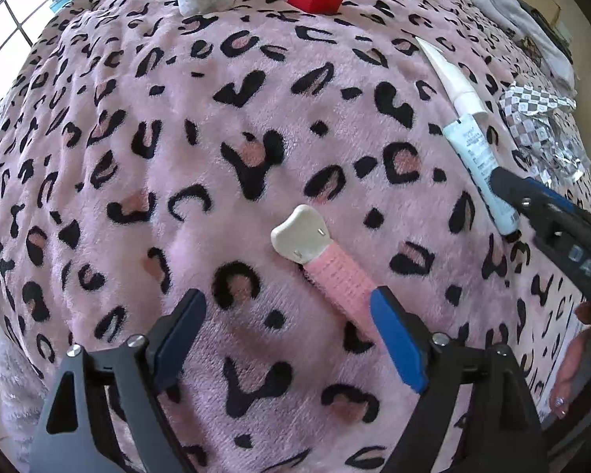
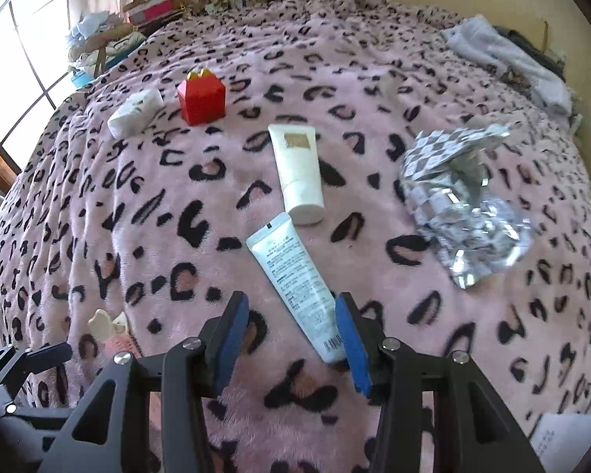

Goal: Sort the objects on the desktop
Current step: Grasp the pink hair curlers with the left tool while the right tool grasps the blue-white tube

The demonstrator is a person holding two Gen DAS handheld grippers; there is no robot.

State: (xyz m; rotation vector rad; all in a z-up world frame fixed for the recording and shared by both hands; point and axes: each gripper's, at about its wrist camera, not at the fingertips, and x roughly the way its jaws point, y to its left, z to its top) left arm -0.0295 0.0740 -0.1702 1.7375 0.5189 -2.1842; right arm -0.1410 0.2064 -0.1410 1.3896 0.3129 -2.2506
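Observation:
A pink hair roller clip with a cream tooth-shaped head [image 1: 319, 256] lies on the pink leopard blanket [image 1: 177, 138]. My left gripper [image 1: 291, 339] is open, its right finger touching the clip's pink end. A pale blue tube [image 2: 299, 287] lies between my right gripper's [image 2: 291, 335] open fingers, its lower end against the right finger. A white tube [image 2: 299, 169] lies just beyond it. Both tubes show in the left wrist view, blue [image 1: 476, 169] and white [image 1: 449, 75]. The right gripper [image 1: 547, 216] reaches the blue tube there.
A red toy box [image 2: 203, 100] and a white pouch [image 2: 136, 112] lie at the far left of the blanket. A crumpled silver checkered foil bag [image 2: 461, 201] lies to the right. Grey cloth [image 2: 504, 63] lies at the far right. Clutter and a window [image 2: 15, 71] are behind.

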